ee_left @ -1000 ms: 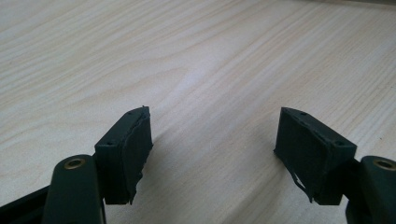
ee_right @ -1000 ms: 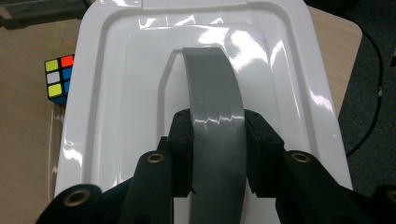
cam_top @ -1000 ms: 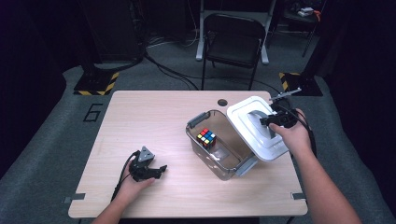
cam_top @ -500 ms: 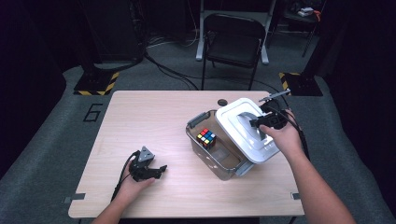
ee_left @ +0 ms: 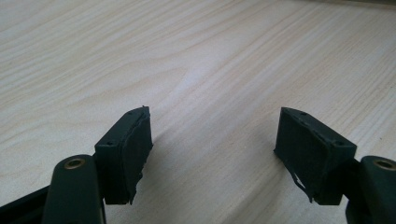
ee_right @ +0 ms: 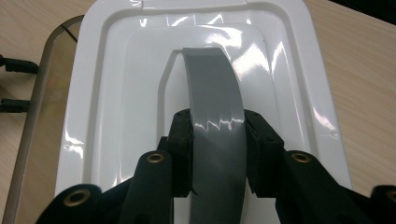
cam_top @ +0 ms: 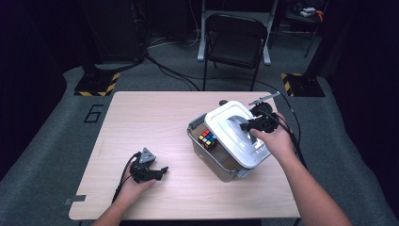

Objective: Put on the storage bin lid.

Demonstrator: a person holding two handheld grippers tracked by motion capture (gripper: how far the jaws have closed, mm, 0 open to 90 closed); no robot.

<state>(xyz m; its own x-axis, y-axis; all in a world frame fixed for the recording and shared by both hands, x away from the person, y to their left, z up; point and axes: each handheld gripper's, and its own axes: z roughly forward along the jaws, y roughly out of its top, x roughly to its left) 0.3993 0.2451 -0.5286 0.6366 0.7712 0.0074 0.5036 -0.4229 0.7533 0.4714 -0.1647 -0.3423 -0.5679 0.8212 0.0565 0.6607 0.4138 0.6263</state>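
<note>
**Lid held over the bin by its handle**

My right gripper (ee_right: 217, 154) clamps the grey handle (ee_right: 215, 107) of the white lid (cam_top: 235, 134), one jaw on each side of the strap, pads pressing it. The lid sits tilted over the clear plastic bin (cam_top: 207, 157), covering its right part; the bin's left end is uncovered. Inside that open end lies a Rubik's cube (cam_top: 207, 140), just beside the lid's edge. In the right gripper view the bin's clear rim (ee_right: 32, 121) shows left of the lid. My right hand (cam_top: 275, 141) is at the bin's right side.

My left gripper (ee_left: 215, 154) rests on the wooden table (cam_top: 155, 117), jaws wide apart, nothing between them, bare wood under them. In the high view it lies at front left (cam_top: 157, 173), well apart from the bin.
</note>
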